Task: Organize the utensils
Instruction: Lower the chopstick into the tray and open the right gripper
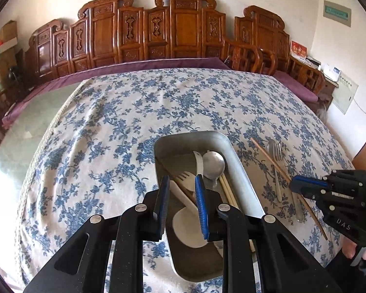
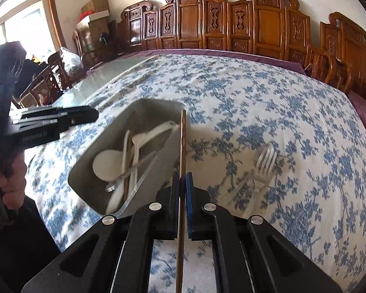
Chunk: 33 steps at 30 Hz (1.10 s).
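Note:
A grey metal tray (image 1: 241, 168) (image 2: 153, 107) sits on the floral tablecloth and holds a metal spoon (image 1: 213, 163), a white plastic spoon (image 1: 189, 227) (image 2: 107, 164), a pale fork (image 1: 186, 177) and chopsticks (image 1: 228, 190). My left gripper (image 1: 181, 183) hovers open and empty over the tray's near half. My right gripper (image 2: 182, 175) (image 1: 302, 185) is shut on a brown chopstick (image 2: 182, 146) (image 1: 275, 163), held just right of the tray. A metal fork (image 2: 264, 162) (image 1: 277, 153) lies on the cloth to the right.
The blue floral tablecloth (image 1: 134, 112) covers a glass-topped table (image 1: 24, 127). Carved wooden chairs (image 1: 178, 29) line the far side. A hand (image 2: 9, 178) holds the left gripper's handle at the near left edge.

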Tool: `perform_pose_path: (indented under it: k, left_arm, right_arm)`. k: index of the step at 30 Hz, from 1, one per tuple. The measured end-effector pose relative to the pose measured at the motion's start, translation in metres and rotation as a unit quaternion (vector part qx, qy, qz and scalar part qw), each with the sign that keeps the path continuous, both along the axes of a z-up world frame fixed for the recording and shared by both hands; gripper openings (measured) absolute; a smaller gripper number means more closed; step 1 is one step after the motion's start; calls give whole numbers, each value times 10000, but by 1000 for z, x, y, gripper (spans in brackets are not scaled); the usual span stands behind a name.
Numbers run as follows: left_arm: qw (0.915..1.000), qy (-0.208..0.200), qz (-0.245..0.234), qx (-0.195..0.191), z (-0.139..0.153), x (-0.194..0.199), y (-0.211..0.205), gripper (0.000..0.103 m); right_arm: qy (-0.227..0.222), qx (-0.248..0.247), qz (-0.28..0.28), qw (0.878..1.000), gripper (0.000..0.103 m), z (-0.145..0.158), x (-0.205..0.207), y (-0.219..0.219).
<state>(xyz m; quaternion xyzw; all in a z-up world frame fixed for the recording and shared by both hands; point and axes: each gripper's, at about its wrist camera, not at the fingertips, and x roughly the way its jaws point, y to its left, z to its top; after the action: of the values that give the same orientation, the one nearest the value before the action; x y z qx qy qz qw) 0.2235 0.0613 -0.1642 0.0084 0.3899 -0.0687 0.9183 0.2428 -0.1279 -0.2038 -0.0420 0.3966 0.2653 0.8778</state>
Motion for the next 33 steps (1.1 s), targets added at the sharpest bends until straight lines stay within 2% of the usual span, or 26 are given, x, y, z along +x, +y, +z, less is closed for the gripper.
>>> perform_pose_path:
  k: [8, 14, 20, 22, 25, 33]
  left_arm:
    - [10000, -34, 68, 0, 2, 0, 16, 20]
    - [9998, 48, 187, 31, -5, 5, 31, 21]
    - [9992, 183, 344, 11, -13, 12, 44, 22]
    - [9989, 221, 409, 6, -16, 15, 48, 27]
    - [9983, 275, 505, 16, -20, 20, 54, 29]
    - [9965, 370, 749, 4, -27, 22, 68, 31]
  right_arm:
    - [-110, 9, 168, 9998, 6, 18, 11, 35]
    - [-64, 117, 254, 9996, 6, 21, 25, 61]
    - [87, 270, 164, 9995, 6, 14, 42, 76]
    - [111, 267, 139, 9995, 6, 11, 45, 81]
    - [152, 275, 130, 9994, 6, 7, 49, 89]
    - [222, 80, 118, 9997, 6, -13, 46, 102]
